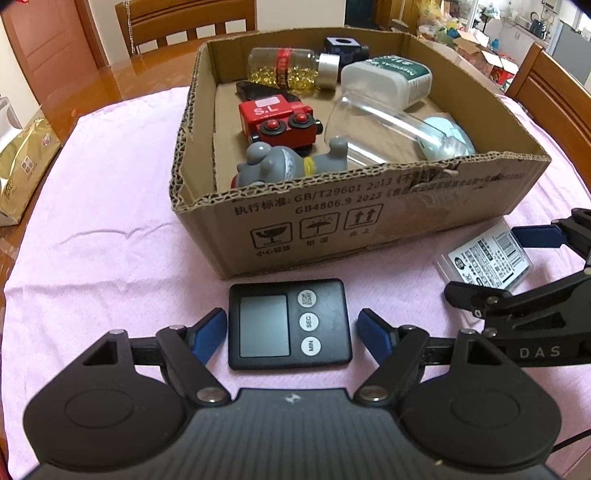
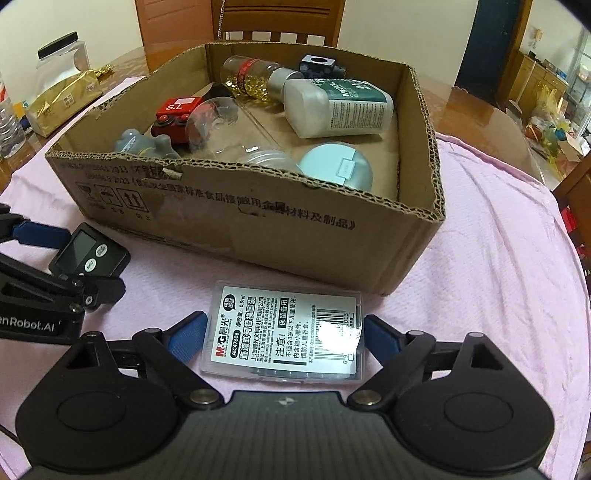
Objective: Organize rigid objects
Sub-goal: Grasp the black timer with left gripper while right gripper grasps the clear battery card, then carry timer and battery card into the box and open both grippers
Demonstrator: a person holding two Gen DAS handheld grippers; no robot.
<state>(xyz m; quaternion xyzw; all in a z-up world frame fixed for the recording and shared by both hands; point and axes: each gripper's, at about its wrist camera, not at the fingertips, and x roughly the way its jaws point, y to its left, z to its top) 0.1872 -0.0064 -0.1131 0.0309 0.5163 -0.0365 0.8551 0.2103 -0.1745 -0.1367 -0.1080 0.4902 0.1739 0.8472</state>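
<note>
A gold bag [image 1: 26,158] lies beside the pink cloth [image 1: 110,221]; wooden chair [image 1: 184,22] behind.

Glare hides part of the plastic case [image 2: 284,332] label.

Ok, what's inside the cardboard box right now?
The cardboard box holds a capsule bottle, white bottle, clear jar, red toy train, grey figurine, round blue case and dark block; anything beneath them is hidden.

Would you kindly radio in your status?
Left tongs open around timer. Right tongs open around refill case. Box ahead, path clear.
</note>
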